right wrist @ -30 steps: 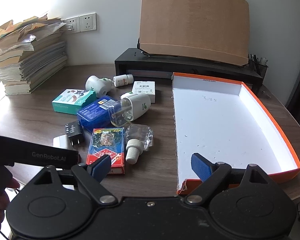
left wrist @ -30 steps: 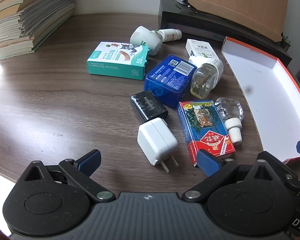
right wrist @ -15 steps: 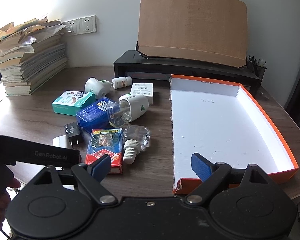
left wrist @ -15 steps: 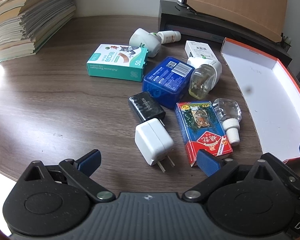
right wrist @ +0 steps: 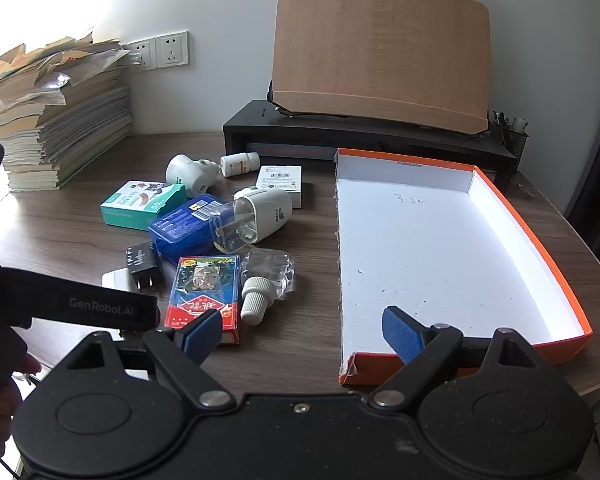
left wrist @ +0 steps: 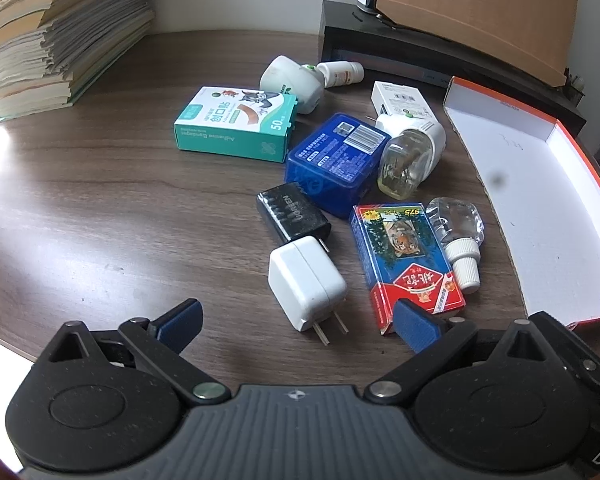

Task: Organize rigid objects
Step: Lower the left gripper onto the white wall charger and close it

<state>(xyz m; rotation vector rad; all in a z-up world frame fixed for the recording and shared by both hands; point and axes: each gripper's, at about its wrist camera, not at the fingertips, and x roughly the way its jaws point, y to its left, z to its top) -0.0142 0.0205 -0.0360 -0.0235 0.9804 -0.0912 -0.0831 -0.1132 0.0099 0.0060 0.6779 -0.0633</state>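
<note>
A pile of small items lies on the wooden table: a white charger (left wrist: 306, 283), a black charger (left wrist: 294, 212), a red-blue card pack (left wrist: 406, 262), a clear bottle with a white cap (left wrist: 458, 234), a blue box (left wrist: 336, 164), a teal bandage box (left wrist: 236, 122) and two white plug-in devices (left wrist: 414, 148). An orange-edged white tray (right wrist: 440, 248) stands empty to the right. My left gripper (left wrist: 296, 322) is open just before the white charger. My right gripper (right wrist: 302, 330) is open, above the table between the card pack (right wrist: 204, 288) and the tray's near corner.
A tall stack of books (right wrist: 56, 120) stands at the back left. A black stand (right wrist: 360, 132) with a wooden board (right wrist: 380, 48) lines the back wall. A small white bottle (left wrist: 340, 73) and a white box (left wrist: 400, 100) lie at the pile's far side.
Both grippers have drawn back slightly from the pile; the objects sit a little farther off. Nothing on the table has moved.
</note>
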